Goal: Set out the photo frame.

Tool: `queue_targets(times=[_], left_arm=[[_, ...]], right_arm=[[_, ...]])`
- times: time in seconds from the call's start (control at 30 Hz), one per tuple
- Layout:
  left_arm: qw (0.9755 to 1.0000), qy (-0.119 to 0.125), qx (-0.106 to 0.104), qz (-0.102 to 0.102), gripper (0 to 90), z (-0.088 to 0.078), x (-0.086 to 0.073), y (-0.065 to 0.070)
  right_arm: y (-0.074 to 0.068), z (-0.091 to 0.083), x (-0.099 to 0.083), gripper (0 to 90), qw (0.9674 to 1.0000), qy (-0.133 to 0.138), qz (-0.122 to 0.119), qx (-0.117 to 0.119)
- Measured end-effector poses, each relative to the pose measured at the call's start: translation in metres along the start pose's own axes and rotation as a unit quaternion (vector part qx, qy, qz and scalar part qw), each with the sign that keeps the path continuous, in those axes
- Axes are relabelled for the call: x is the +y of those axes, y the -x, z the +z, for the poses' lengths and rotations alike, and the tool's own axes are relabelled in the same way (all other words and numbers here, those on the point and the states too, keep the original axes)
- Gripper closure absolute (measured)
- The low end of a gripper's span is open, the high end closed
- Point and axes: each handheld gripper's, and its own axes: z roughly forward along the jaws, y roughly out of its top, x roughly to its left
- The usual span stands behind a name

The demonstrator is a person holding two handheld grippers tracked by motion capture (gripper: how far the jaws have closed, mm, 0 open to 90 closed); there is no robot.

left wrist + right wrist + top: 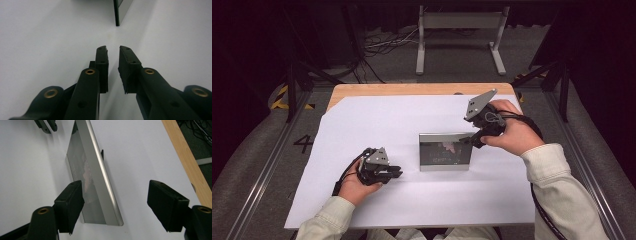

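Since the worktop (362, 91) is mostly covered by a big white paper sheet (377, 125), the silver picture frame (445, 151) stands out, propped upright on that sheet. It's straight ahead of the left gripper (395, 173) jaws, some way off, and its top edge runs between the right gripper (470, 140) jaws.

My guess on handling: stiff metal-looking rim, glossy front that's probably glass, so fragile and slippery on the face. It looks light and would tip easily on its little back stand. I'd grab it across the top rail or a side edge, not the glass.

Right jaws are spread wide, one pad just beside the glossy front and the other well clear behind the frame, so it isn't clamped, as far as I can tell. Left jaws sit low over the paper, only a narrow gap between the pads, nothing in them.
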Motion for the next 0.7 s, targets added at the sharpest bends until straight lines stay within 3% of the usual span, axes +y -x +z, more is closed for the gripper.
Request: queue_targets(times=[0.7], left_arm=[[0.9999,0.003,0.006,-0.011,77.6,-0.002,-0.003,-0.005]], right_arm=[[0.006,-0.021,-0.046,27.9,0.998,0.025,0.057,-0.016]])
